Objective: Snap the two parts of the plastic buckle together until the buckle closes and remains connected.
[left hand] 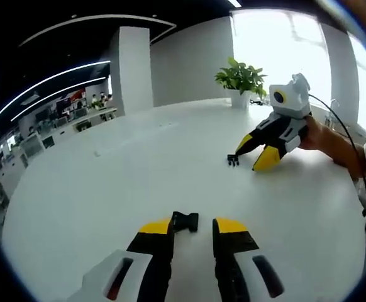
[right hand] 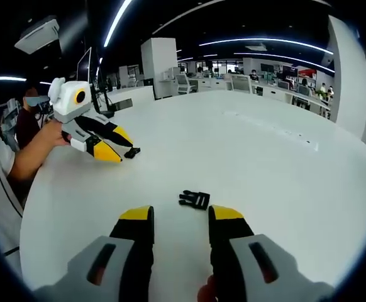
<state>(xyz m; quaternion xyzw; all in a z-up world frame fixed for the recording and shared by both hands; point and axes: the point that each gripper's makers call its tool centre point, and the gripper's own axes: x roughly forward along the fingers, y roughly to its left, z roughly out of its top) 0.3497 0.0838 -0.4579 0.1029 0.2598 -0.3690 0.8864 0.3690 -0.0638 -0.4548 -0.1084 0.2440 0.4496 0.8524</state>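
Note:
Two black plastic buckle parts lie apart on the white table (left hand: 120, 176). The socket part (left hand: 185, 221) sits just ahead of my left gripper (left hand: 192, 226), whose yellow-tipped jaws are open and hold nothing. The pronged part (right hand: 194, 199) lies just in front of my right gripper (right hand: 180, 214), which is also open and empty. In the left gripper view the right gripper (left hand: 249, 158) is at the far right with the pronged part (left hand: 233, 160) at its tips. The right gripper view has the left gripper (right hand: 125, 150) at the left, beside the socket part (right hand: 132, 151).
A potted plant (left hand: 241, 78) stands at the table's far edge by a bright window. A person's hand (left hand: 324, 135) and forearm (right hand: 35, 151) hold the grippers, and a black cable (left hand: 349, 151) trails from one. Office desks (right hand: 277, 88) and a white column (left hand: 133, 66) stand beyond the table.

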